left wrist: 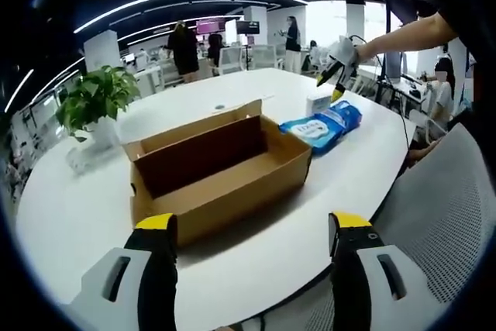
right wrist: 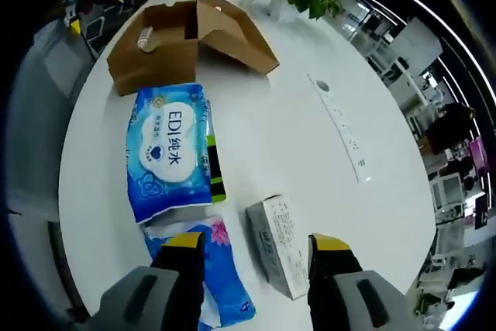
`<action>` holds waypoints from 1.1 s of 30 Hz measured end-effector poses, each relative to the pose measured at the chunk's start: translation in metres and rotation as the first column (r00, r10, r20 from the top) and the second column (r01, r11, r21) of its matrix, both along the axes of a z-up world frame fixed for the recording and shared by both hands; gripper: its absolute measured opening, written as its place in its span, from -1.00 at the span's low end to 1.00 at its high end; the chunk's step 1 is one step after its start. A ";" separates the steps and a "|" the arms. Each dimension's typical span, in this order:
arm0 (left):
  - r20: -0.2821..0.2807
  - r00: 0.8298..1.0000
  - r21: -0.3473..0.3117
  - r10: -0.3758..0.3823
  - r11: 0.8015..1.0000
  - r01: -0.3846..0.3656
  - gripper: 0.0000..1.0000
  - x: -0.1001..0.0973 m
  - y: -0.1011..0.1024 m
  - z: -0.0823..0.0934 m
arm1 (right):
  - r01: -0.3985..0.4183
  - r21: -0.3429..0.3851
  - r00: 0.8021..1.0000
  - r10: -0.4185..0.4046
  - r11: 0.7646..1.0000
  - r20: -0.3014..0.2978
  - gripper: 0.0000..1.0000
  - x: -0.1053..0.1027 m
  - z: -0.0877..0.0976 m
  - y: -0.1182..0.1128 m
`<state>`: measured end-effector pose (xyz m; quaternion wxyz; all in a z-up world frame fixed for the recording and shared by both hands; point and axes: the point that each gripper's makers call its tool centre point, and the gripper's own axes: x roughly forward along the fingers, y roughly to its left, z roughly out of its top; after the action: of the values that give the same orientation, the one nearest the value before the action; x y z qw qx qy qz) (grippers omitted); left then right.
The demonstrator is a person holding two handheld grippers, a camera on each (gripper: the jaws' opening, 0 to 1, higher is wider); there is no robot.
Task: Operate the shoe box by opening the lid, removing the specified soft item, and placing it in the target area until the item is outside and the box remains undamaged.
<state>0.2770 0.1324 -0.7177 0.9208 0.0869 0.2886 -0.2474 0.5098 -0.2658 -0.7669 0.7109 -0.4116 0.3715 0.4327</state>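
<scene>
tools (left wrist: 254, 234) (right wrist: 253, 252) agape, empty, over table (left wrist: 70, 215)

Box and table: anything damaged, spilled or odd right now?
Nothing stands out. The box sits open and looks whole, its lid folded back. The wipes pack lies flat beside it on the table, overlapping a second pack near a small carton. No spill.
</scene>
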 end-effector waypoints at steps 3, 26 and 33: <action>0.002 1.000 -0.003 0.000 1.000 0.000 0.65 0.000 0.000 0.000 | 0.024 0.031 1.000 -0.024 0.999 0.010 0.18 -0.008 0.006 0.008; -0.029 1.000 -0.064 0.011 0.998 -0.013 0.69 0.009 0.005 0.011 | 0.252 0.381 0.959 -0.282 0.890 0.023 0.49 -0.062 0.053 0.053; -0.012 0.999 -0.064 -0.036 0.997 0.035 0.66 0.027 0.011 0.029 | 0.303 0.473 0.939 -0.345 0.828 0.002 0.51 -0.075 0.067 0.063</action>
<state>0.3036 0.1436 -0.6883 0.9168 0.0608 0.2848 -0.2732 0.4350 -0.2032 -0.6996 0.8672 -0.1786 0.2898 0.3636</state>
